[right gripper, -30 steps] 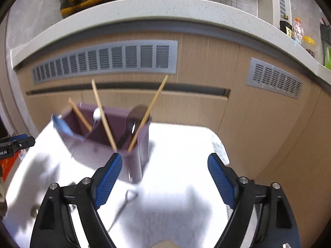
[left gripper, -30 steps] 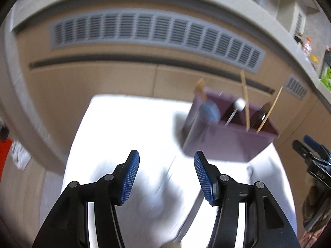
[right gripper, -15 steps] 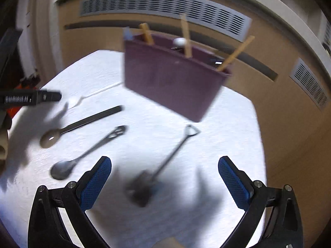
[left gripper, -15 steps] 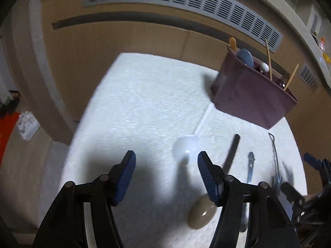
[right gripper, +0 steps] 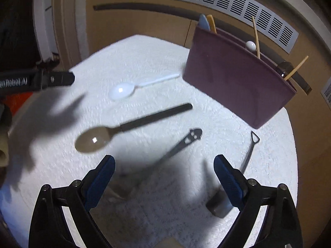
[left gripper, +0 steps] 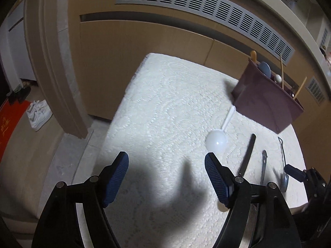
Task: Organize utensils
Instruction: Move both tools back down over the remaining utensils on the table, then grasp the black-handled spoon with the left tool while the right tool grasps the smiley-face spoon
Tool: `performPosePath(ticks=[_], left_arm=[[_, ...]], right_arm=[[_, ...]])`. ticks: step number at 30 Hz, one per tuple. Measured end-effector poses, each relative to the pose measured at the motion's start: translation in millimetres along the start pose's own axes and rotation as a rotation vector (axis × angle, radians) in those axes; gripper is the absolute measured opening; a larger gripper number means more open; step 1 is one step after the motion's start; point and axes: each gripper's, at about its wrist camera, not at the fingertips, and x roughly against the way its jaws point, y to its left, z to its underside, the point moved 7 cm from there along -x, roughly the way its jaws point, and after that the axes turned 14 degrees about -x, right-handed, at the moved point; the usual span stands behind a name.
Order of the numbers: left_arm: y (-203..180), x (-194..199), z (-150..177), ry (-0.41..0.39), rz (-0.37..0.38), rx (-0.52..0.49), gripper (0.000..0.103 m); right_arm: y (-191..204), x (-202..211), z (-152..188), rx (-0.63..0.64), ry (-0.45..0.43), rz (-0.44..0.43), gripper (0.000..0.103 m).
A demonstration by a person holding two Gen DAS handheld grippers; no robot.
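A maroon utensil holder (right gripper: 235,82) stands at the far right of the white cloth-covered table (right gripper: 144,57), holding chopsticks and several utensils. On the cloth lie a white plastic spoon (right gripper: 124,88), a black-handled spoon (right gripper: 115,132), a metal spoon (right gripper: 178,146) and a small shovel-shaped spoon (right gripper: 246,163). My right gripper (right gripper: 164,177) is open and empty above the metal spoon. My left gripper (left gripper: 166,175) is open and empty over bare cloth, left of the white spoon (left gripper: 217,140). The holder also shows in the left wrist view (left gripper: 266,101).
Wooden cabinet fronts with grey vent grilles (left gripper: 202,8) run behind the table. The floor, a white shoe (left gripper: 39,113) and a red mat (left gripper: 8,122) lie to the left. The left gripper's tip shows in the right wrist view (right gripper: 51,78).
Both grippers have pulled back and tilted down from the holder, so the utensils on the cloth have come into view. Both stay open and empty.
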Motion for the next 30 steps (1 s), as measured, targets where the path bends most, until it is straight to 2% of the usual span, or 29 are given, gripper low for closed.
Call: performPosePath(ticks=[6,9,10,11,12,13,21,23,24,25,26,27,29,30], left_arm=[[-38.3,-18.1,-8.2,0.036,0.061,-0.088,0.076],[-60.9,-26.0,-18.0,0.015,0.134,-0.144,0.076],[-66.5,-29.8,-20.0,0.016,0.152,-0.161,0.071],[-72.9,-35.1,-22.9,0.021,0.17,-0.187,0.059],[-77.1,-41.2,-25.2,0.032,0.178,-0.21,0.054],[-80.1,-48.9,-27.6,0.052,0.179,-0.232,0.049],[-87.0,-79.4,-47.3,0.095,0.082,-0.286,0.049],[-89.5,-77.2,-43.9,0.093,0.049,-0.306,0.037],[-91.8,-73.7,-39.4,0.096,0.046,-0.316,0.036],[-91.4,-68.8,-33.9,0.101,0.049,-0.319,0.036],[-93.0,-62.0,-26.3,0.105,0.045,-0.327,0.036],[-93.6,-55.9,-19.5,0.106,0.041,-0.335,0.036],[-95.1,-44.4,-4.0,0.114,0.043,-0.353,0.036],[-94.9,-36.8,5.2,0.115,0.047,-0.358,0.036]], right_arm=[[-61.3,8.2,19.0,-0.031,-0.008,0.127,0.094],[-97.5,13.8,24.7,-0.102,-0.006,0.165,0.094],[-108.7,16.6,27.1,-0.134,-0.004,0.158,0.094],[-115.5,18.9,29.0,-0.155,-0.003,0.149,0.094],[-122.4,21.4,31.4,-0.178,-0.003,0.138,0.094],[-127.0,23.3,33.5,-0.196,-0.006,0.128,0.094],[-136.1,21.8,38.1,-0.248,-0.011,0.06,0.094],[-134.4,23.2,36.8,-0.246,-0.017,0.066,0.094],[-132.0,25.5,35.1,-0.246,-0.024,0.069,0.092],[-130.0,27.5,31.4,-0.249,-0.032,0.065,0.083],[-128.9,28.1,27.3,-0.254,-0.035,0.055,0.069],[-124.3,28.5,21.7,-0.262,-0.027,0.032,0.063],[-114.1,23.3,10.2,-0.274,0.003,-0.02,0.043],[-106.1,20.1,3.9,-0.288,0.026,-0.05,0.04]])
